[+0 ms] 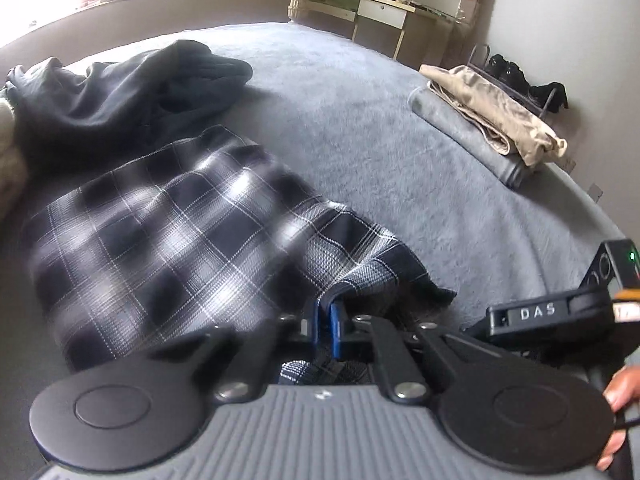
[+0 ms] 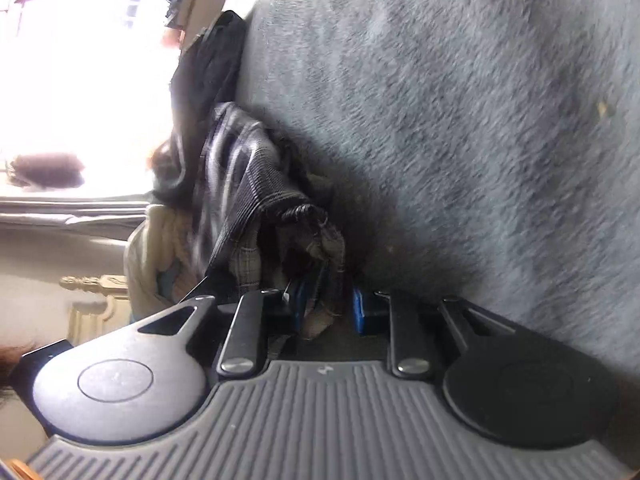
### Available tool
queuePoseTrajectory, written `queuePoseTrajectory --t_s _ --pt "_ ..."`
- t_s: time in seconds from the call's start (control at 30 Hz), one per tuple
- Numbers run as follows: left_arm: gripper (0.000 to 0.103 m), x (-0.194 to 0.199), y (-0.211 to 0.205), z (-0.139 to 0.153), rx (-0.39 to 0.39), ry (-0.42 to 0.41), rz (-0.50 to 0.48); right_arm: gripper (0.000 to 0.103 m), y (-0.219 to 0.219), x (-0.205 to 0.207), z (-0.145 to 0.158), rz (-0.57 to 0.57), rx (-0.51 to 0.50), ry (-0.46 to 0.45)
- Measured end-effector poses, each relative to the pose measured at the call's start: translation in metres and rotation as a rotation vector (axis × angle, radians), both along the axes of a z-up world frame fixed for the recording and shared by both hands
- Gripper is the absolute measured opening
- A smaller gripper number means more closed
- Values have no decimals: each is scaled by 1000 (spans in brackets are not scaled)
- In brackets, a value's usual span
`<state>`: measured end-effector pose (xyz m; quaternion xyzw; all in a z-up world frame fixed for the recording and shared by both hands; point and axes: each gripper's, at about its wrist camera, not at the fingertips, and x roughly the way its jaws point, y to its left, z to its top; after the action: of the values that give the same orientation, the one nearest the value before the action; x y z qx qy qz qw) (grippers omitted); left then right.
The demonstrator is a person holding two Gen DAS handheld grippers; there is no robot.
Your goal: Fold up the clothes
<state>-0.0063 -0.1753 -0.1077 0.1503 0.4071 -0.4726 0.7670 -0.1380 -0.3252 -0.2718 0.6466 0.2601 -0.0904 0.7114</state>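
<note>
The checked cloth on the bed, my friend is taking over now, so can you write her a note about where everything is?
Left tool: shut on a corner of the black-and-white checked cloth.
Right tool: open, fingers either side of another edge of that cloth, close to the grey fleece bed cover.
Done: beige and grey folded clothes stacked at the far right edge.
Left: fold the checked cloth, then the crumpled black garment behind it.
</note>
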Motion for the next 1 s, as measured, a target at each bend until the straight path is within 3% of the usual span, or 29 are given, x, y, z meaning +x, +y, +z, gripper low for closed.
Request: queuePoseTrajectory --t_s 0.1,0.37,0.77,0.83,0.87,0.93,0.97,1.0 --pt "7 -3 2 3 -6 -6 -4 9 4 1 6 -6 -7 -55" --pt "7 -11 1 5 -17 -15 -27 6 6 18 23 8 -12 -189" --pt "8 -11 3 -15 -16 41 -4 8 -4 56 -3 -26 60 -196" --pt "9 -13 1 -24 6 41 -4 9 -7 54 -14 -62 137 -193" --pt "10 -13 1 -25 7 37 -7 11 -8 52 -18 -78 178 -191" --pt "10 -13 0 -26 4 30 -10 18 -8 46 -11 -58 168 -168" --pt "10 -13 -1 -26 3 26 -11 29 -8 41 -5 -44 150 -156" --pt "10 -13 -1 -27 7 21 -14 48 -10 35 2 -34 128 -140"
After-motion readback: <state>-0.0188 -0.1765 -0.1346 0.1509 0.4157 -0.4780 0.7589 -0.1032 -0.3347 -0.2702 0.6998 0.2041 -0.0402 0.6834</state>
